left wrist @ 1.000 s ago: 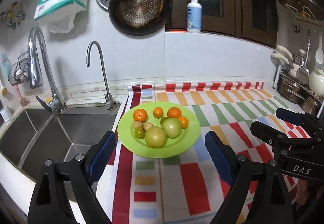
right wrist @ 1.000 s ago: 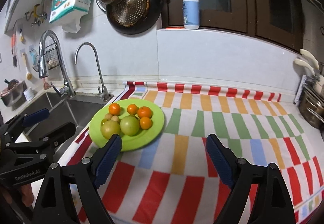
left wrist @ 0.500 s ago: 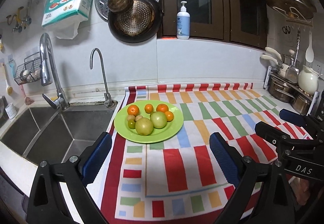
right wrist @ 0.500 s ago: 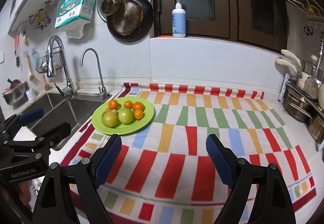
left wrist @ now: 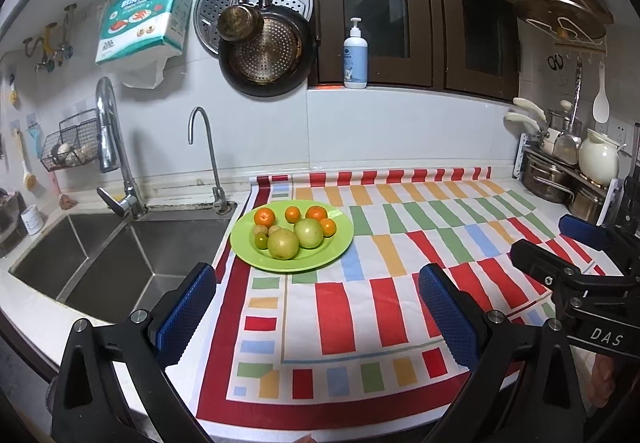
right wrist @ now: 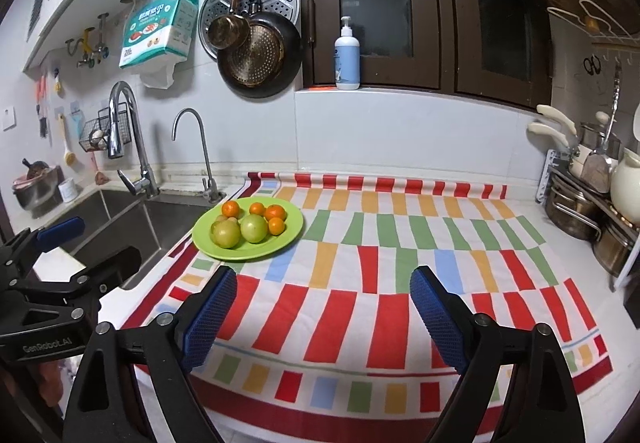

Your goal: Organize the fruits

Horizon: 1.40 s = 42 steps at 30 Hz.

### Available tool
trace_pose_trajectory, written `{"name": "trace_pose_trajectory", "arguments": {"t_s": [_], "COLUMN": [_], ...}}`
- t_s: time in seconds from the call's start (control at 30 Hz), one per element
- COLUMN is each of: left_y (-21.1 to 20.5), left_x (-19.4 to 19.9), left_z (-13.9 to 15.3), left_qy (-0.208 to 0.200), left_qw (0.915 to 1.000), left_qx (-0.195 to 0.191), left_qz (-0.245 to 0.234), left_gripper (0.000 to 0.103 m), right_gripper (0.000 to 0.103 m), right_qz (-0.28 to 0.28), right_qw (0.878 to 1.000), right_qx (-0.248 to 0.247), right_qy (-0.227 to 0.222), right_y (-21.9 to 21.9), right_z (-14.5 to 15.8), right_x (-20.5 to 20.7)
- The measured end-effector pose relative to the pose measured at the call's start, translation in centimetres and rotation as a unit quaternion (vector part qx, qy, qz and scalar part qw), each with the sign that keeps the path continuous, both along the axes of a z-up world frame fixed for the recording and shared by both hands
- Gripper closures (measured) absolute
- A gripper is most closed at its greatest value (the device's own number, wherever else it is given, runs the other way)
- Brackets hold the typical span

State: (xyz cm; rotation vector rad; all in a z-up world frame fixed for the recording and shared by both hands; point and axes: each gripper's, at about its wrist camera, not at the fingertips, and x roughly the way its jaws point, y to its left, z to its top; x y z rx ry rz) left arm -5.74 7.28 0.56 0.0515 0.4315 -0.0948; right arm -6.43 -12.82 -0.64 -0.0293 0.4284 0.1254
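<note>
A green plate (left wrist: 340, 247) (right wrist: 294, 231) sits on the striped cloth beside the sink. It holds several small oranges (left wrist: 264, 217) (right wrist: 231, 209), two large green fruits (left wrist: 283, 243) (right wrist: 226, 233) and a few small brownish and green ones (left wrist: 261, 241). My left gripper (left wrist: 316, 311) is open and empty, well back from the plate near the counter's front edge. My right gripper (right wrist: 323, 313) is open and empty, also back from the plate and to its right. Each gripper shows at the edge of the other's view, the right one (left wrist: 576, 251) and the left one (right wrist: 64, 247).
A steel double sink (left wrist: 100, 255) with two taps (left wrist: 116, 147) lies left of the plate. Pots and a white jug (left wrist: 600, 159) stand on a rack at the right. Pans hang on the wall (left wrist: 264, 55). A soap bottle (left wrist: 355, 55) stands on the sill.
Both grippers have pulled back and up from the plate, so the plate looks smaller and farther. Both stay open and empty. The fruit has not moved.
</note>
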Motion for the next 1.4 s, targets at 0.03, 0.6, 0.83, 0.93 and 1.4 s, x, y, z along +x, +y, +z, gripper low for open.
{"name": "trace_pose_trajectory", "arguments": {"t_s": [0.03,0.6,0.83,0.93,1.4], "left_y": [-0.1,-1.1,-1.5,-1.6,-1.8], "left_x": [-0.3,-2.8,-3.5,-3.7,-4.0], "left_z": [0.0,0.6,0.9,1.0,1.5], "left_qy": [0.0,-0.006,-0.01,-0.01,-0.016], "left_qw": [1.0,1.0,0.9999,0.9999,0.9998], "left_qx": [0.001,0.005,0.004,0.002,0.007], "left_qz": [0.001,0.004,0.001,0.002,0.005], "left_gripper": [0.0,0.0,0.0,0.0,0.0], "right_gripper": [0.014,0.014,0.014,0.014,0.014], "right_qz": [0.0,-0.009,-0.009,-0.008,-0.006], "right_qw": [1.0,1.0,1.0,1.0,1.0], "right_qx": [-0.001,0.004,0.006,0.006,0.008], "right_qy": [-0.001,-0.006,-0.01,-0.01,-0.015], "right_y": [0.0,-1.2,-1.6,-1.7,-1.9], "right_z": [0.1,0.6,1.1,1.1,1.4], "right_x": [-0.2,-3.1,-3.8,-3.9,-4.1]}}
